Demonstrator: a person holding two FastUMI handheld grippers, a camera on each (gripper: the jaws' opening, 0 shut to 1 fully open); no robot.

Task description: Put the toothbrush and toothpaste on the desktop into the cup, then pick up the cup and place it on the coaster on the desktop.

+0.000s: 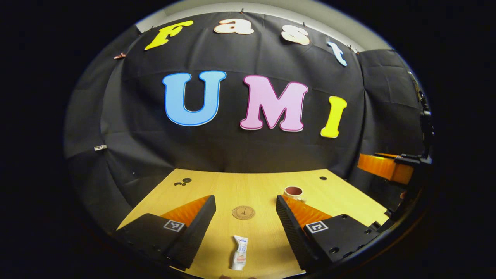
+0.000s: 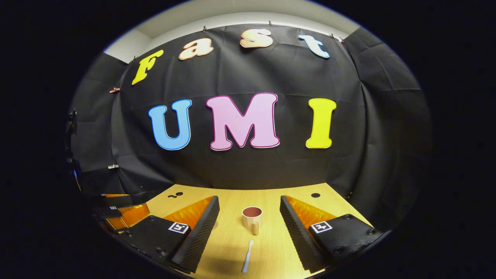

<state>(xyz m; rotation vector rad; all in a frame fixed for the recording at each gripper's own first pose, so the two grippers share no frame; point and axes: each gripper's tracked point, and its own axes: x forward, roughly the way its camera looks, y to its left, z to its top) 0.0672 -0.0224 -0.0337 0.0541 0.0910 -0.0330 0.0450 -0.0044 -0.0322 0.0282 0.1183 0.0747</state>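
Both grippers hover spread and empty above the wooden worktop [image 1: 263, 186]. The left gripper [image 1: 245, 217] frames the toothpaste [image 1: 239, 252], with the coaster [image 1: 243, 212] beyond it. The right gripper [image 2: 249, 219] lines up on the toothbrush [image 2: 247, 261] before the cup [image 2: 252, 217], apparently readying each grasp.

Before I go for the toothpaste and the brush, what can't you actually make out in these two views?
- Cup, left gripper view: its lower part sits behind the left gripper's finger, so its base is hidden.
- Coaster, left gripper view: the central mark is too small to make out.
- Toothpaste: the print is too small to tell.
- Toothbrush, right gripper view, lying between the fingers of the right gripper: bristle side too small to tell.
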